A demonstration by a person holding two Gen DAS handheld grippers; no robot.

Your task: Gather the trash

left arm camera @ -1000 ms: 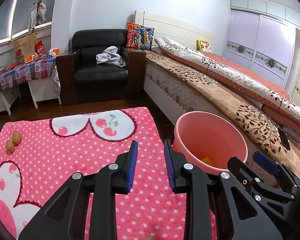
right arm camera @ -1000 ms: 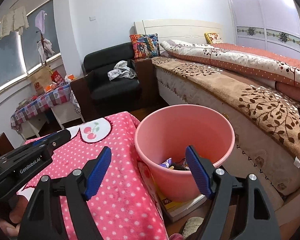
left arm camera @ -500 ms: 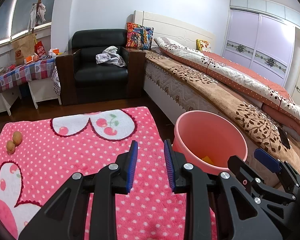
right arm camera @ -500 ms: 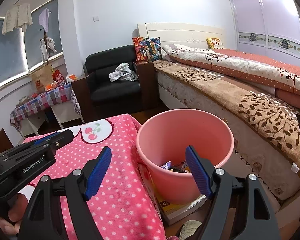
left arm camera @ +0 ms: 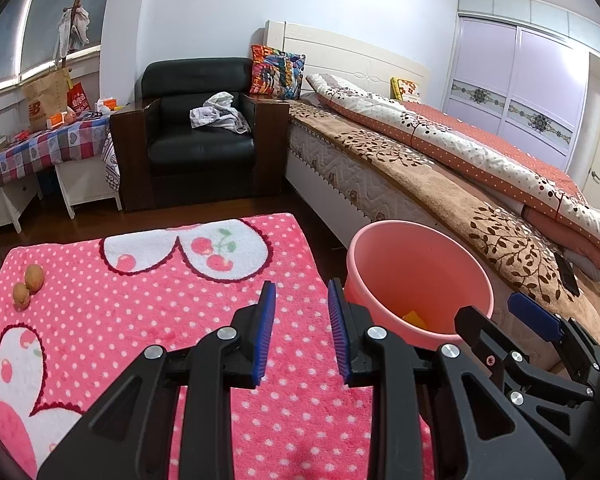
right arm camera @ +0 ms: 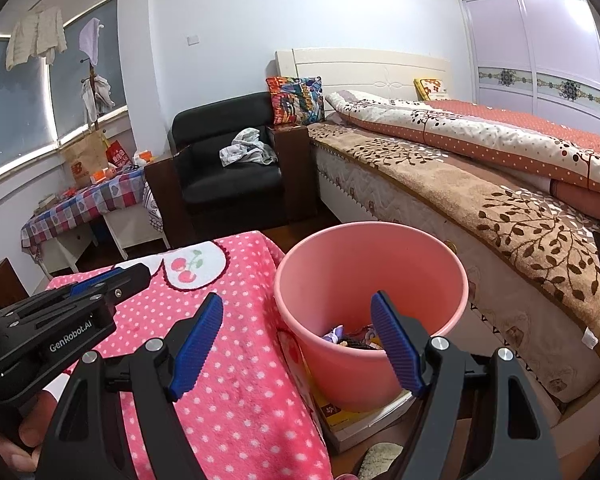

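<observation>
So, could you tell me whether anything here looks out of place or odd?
Two small brown round items lie loose at the pink blanket's far left edge, and crumpled clothing sits on the black armchair.

Setting is identified as a home bedroom. A bed with a cream headboard, folded quilts and a patterned cushion is seen beside a black armchair with crumpled clothes, and sliding wardrobe doors are seen at the far wall. A pink polka-dot rug and a checked-cloth table under a window are also noted.
</observation>
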